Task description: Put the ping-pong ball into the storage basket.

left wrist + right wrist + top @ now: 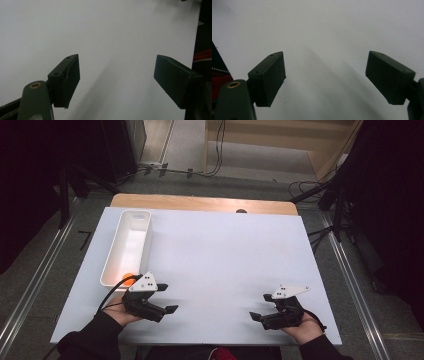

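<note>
Both grippers, left gripper [166, 298] and right gripper [261, 307], are resting spread and empty at lower frame, suggesting the small orange ball [128, 276] is lying finished in the long white plastic tray [145, 227].

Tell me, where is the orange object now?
In the high view, the orange object lies in the near end of the white bin, at the table's left, just beyond the left gripper.
</note>
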Demonstrator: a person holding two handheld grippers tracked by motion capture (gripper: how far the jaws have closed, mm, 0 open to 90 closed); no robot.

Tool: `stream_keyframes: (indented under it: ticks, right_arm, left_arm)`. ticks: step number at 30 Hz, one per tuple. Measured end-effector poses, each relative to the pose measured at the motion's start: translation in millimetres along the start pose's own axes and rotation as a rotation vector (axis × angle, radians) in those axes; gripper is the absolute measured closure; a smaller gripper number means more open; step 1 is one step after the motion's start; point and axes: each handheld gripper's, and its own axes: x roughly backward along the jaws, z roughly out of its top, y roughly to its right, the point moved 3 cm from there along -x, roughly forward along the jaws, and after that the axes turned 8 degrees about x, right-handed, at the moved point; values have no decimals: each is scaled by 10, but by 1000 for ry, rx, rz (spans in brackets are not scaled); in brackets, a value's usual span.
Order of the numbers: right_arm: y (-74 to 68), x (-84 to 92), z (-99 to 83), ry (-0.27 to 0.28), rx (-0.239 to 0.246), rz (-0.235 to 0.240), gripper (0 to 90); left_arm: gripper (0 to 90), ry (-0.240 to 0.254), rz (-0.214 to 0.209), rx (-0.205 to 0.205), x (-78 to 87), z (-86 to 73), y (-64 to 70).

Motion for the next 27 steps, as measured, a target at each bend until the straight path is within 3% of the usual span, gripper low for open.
stream_keyframes:
  ticks: [9,27]
  right_arm:
    - [1,-4,0,0,3,-2,150]
    - [-1,2,-1,-2,-2,-1,150]
  left_arm:
    - [214,-24,-6,-20,23,-73,-6]
    - [214,-39,3,-11,72,-169,-38]
